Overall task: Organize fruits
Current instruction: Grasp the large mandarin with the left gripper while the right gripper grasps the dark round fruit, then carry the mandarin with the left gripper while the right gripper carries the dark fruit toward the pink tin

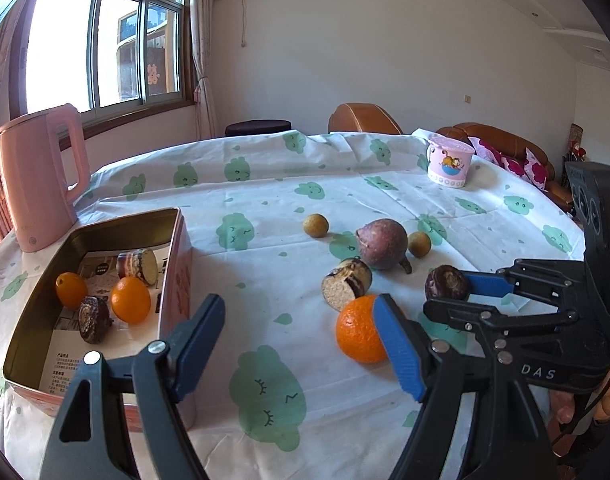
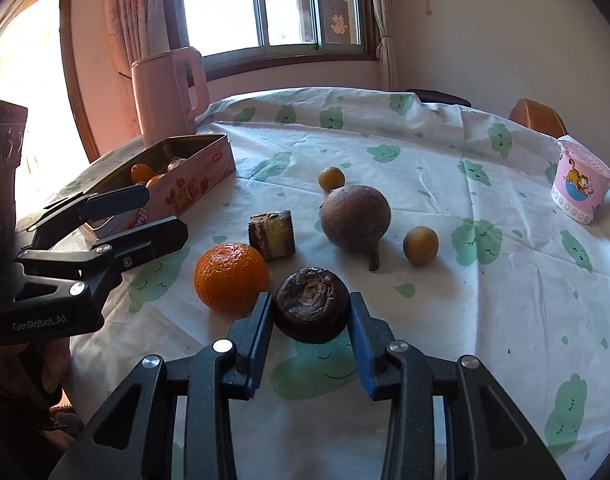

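- Left wrist view: the left gripper tilts down over the tablecloth with jaws spread wide and empty, beside the orange; the tin box of fruit sits to its left.
- Right wrist view: the right gripper angles downward — its pads clamp the dark water chestnut, just beside the orange.

Left gripper jaws apart above tablecloth, orange right, open tin left, right gripper clamping dark fruit.
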Demonstrator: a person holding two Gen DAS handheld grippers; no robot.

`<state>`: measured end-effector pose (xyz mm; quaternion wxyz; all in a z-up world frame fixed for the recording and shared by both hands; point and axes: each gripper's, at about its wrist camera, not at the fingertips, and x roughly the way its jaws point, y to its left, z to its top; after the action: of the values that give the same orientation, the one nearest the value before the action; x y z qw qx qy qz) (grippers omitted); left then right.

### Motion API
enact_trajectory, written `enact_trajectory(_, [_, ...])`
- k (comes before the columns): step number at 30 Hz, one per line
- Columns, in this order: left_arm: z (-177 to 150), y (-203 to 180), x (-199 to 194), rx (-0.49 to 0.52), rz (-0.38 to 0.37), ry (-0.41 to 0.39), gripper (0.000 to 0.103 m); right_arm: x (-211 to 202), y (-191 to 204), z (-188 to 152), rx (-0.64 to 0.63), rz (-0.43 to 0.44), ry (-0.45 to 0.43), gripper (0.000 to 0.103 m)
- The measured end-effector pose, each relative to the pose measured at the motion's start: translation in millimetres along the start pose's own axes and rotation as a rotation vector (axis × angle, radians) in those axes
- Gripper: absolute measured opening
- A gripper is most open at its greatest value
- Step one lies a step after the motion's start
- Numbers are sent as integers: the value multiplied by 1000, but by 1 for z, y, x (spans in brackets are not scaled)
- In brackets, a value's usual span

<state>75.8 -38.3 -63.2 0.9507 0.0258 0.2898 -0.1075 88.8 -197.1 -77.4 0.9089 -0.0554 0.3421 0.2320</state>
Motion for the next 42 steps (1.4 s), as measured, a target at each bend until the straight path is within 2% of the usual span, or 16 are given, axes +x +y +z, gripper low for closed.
enact_trajectory(7, [2, -18, 8, 30, -73, 35, 79, -4, -17, 2, 16, -132, -5, 39])
enact_trajectory(11, [3, -27, 16, 50, -99, 66, 79, -3, -31, 2, 69, -79, -2, 39])
enact_trajectory(16, [3, -32, 30, 67, -134, 139, 77, -3, -29, 1, 64, -65, -2, 39])
enact_trajectory(18, [3, -27, 35, 42, -161, 163, 68, -3, -28, 0, 60, -61, -2, 39])
enact_trajectory(19, [2, -25, 38, 30, -178, 179, 54, -3, -27, 0, 58, -59, -3, 39])
enact_trajectory(20, [2, -24, 40, 21, -188, 192, 50, -3, -27, 0, 54, -57, -4, 39])
enact_trajectory(28, [-1, -29, 31, 44, -168, 147, 49, -7, -24, -1, 34, -43, -31, 39])
enact_trajectory(42, [1, -18, 16, -4, -134, 51, 49, -17, -21, -3, 15, -27, -97, 39])
